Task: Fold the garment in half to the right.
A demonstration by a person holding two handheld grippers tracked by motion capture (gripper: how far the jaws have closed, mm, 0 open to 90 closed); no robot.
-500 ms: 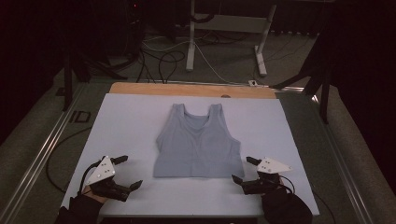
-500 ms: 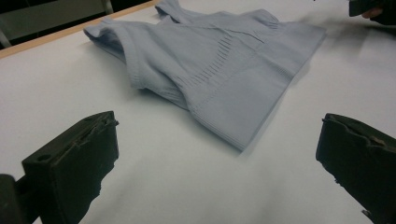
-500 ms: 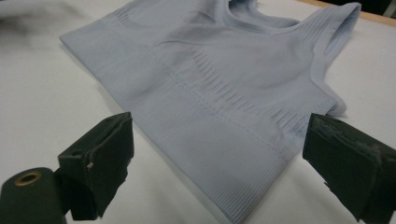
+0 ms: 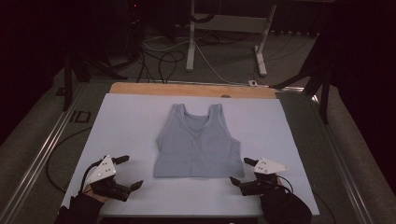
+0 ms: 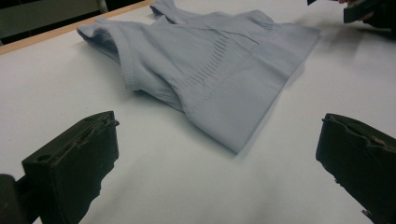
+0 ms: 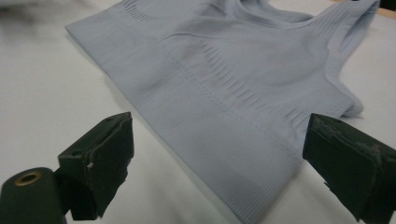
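Observation:
A light blue ribbed tank top (image 4: 198,144) lies flat on the white tabletop (image 4: 130,121), straps toward the far edge. My left gripper (image 4: 132,171) rests on the table off the top's lower left corner, open, nothing between its jaws. My right gripper (image 4: 239,170) sits at the lower right corner, also open. In the left gripper view the tank top (image 5: 219,60) lies ahead of the left gripper (image 5: 219,158), with its hem corner between the jaws' lines but farther out. In the right gripper view the right gripper (image 6: 224,158) straddles the hem of the tank top (image 6: 243,70) without touching it.
A wooden strip (image 4: 191,89) borders the table's far edge. Metal rails (image 4: 42,158) run along both sides. Beyond the table, cables (image 4: 159,60) and white stand legs (image 4: 261,46) lie on the dark floor. The other gripper (image 5: 364,9) shows at the left gripper view's top right.

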